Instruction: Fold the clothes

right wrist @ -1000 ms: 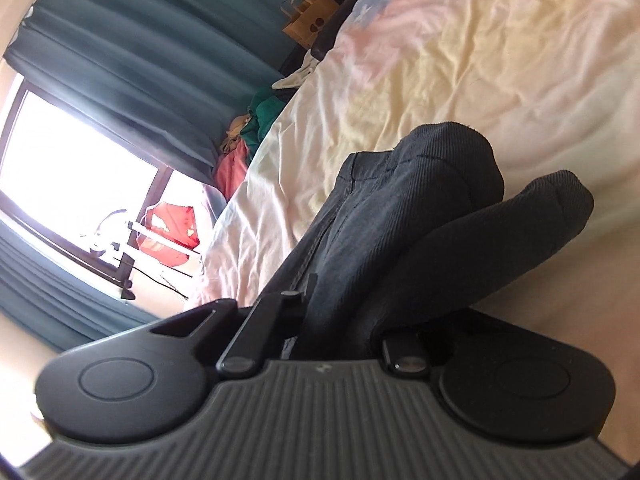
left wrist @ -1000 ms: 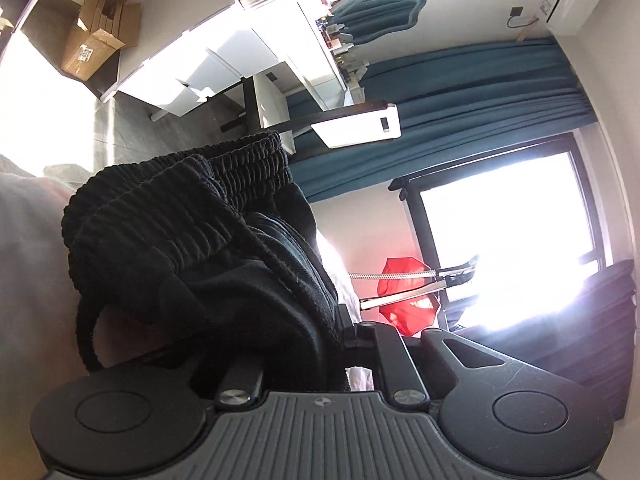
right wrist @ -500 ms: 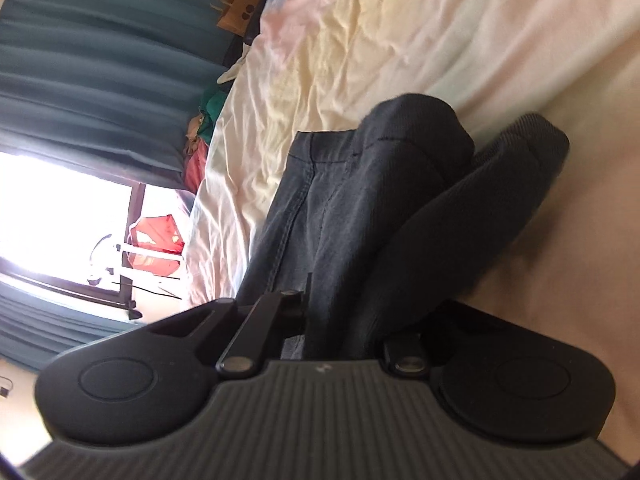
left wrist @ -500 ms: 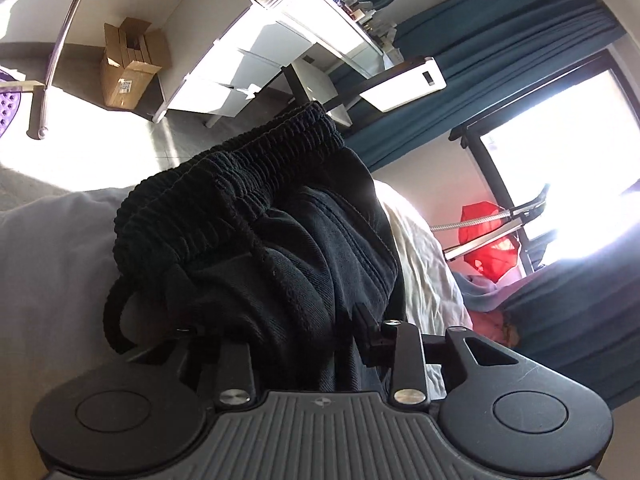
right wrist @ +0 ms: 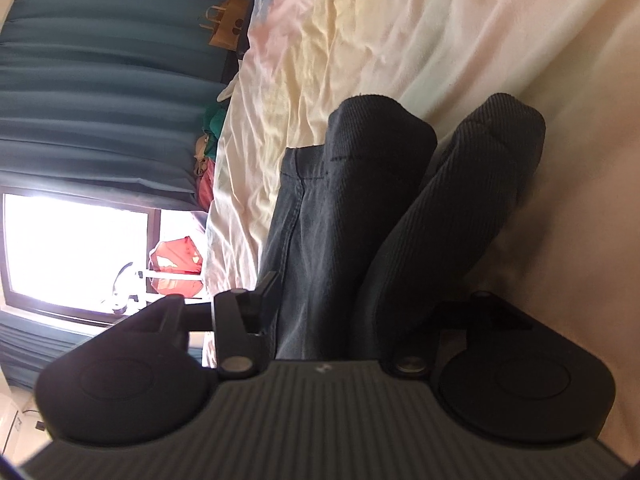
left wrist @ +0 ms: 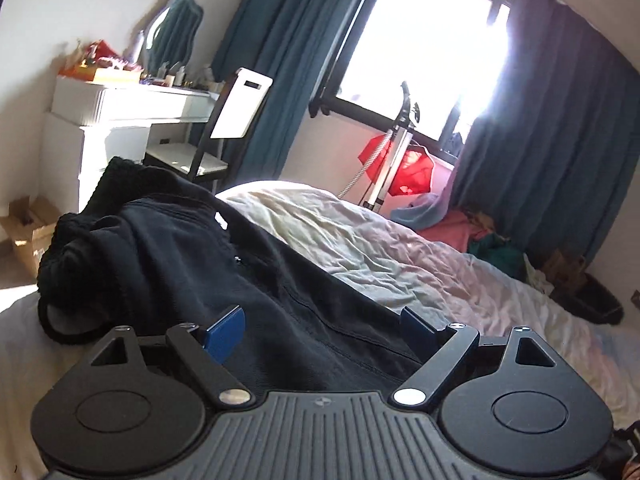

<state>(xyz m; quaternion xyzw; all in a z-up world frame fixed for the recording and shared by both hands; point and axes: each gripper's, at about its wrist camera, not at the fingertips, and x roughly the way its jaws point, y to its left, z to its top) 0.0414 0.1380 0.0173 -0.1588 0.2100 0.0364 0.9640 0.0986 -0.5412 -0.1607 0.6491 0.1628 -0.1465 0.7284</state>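
Observation:
A pair of black trousers (left wrist: 200, 256) with a ribbed waistband (left wrist: 80, 248) lies on the pale bed sheet (left wrist: 360, 232). My left gripper (left wrist: 320, 328) hovers just over it. Its jaws are opening wide, both blue pads (left wrist: 224, 332) are bare, and the cloth runs below and between them without being pressed. In the right wrist view the same dark cloth (right wrist: 340, 200) ends in two ribbed cuffs (right wrist: 380, 128) resting on the sheet (right wrist: 400, 32). My right gripper (right wrist: 360, 292) is opening around it. One of its fingers (right wrist: 268, 288) stands just off the cloth and the other is hidden behind it.
A white dresser (left wrist: 120, 108) and a chair (left wrist: 224, 128) stand beyond the bed's left end. A red item on a stand (left wrist: 408, 164) is by the window, with piled clothes (left wrist: 472, 228) by the teal curtains. A cardboard box (left wrist: 28, 236) and paper bag (right wrist: 228, 28) sit on the floor.
My left gripper rolled level, swung along the bed and let go of the black trousers, which now lie flat. My right gripper's jaws parted from the cloth they were pinching.

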